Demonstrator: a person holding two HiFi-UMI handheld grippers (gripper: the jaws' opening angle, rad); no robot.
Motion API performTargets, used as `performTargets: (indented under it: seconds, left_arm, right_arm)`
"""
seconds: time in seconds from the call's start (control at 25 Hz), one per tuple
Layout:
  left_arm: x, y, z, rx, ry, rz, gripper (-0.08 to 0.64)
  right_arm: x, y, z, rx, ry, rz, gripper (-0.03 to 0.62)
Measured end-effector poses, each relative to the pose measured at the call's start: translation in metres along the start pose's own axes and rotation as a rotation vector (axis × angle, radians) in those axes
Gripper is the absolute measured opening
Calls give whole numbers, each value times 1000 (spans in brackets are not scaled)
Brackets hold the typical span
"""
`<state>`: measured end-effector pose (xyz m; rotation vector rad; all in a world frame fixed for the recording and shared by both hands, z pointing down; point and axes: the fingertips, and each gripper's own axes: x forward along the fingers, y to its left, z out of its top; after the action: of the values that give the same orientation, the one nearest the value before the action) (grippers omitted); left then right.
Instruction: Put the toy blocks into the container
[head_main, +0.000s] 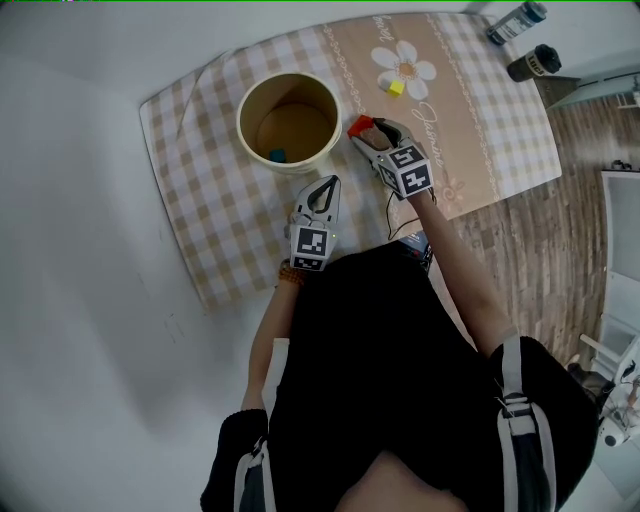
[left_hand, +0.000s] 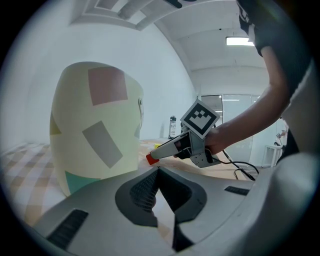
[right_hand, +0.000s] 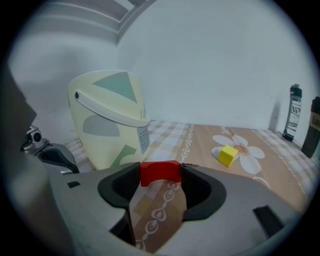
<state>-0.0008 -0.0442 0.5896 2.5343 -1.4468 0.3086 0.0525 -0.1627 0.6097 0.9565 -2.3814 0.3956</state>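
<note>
A red block sits between the jaws of my right gripper, just right of the cream bucket. In the right gripper view both pads press on the red block, with the bucket to the left behind it. A blue block lies inside the bucket. A yellow block rests on the flower print; the right gripper view shows the yellow block ahead to the right. My left gripper is shut and empty below the bucket, close in front of its wall.
A checked tablecloth covers the table, and its front edge lies close to the person's body. Two dark bottles stand at the far right corner. Wooden floor shows to the right of the table.
</note>
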Motion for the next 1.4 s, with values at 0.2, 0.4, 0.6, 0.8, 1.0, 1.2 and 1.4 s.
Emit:
performTargets:
  seconds: [0.2,0.4,0.6,0.8,1.0,1.2,1.4]
  left_arm:
    - [-1,0,0,1,1,1,2]
    - [-1,-1,-1,0,-2,-3,2]
    - [-1,-1,0,2,0,-1,2]
    - [-1,0,0,3,2,-1,2]
    - [0,-2,0,3,0,-3,2]
    - [0,-1,0,3,3,-2,2]
    - [-1,-1,0,2,3,-1,2]
  right_arm:
    - [-12,-1,-2,-36,-14,-29,60]
    - [-15,-10,-8,-47,-10,-55,191]
    - [-14,-15,-4,-89,-7,-40,261]
    - [-13,-17,-15,-103,36,-50,273]
    - [-8,-23,-19,-107,36,-82,280]
    - [-3,-25,-14,-84,31,-51,336]
    - [3,-38,-23,-51,76,-112,283]
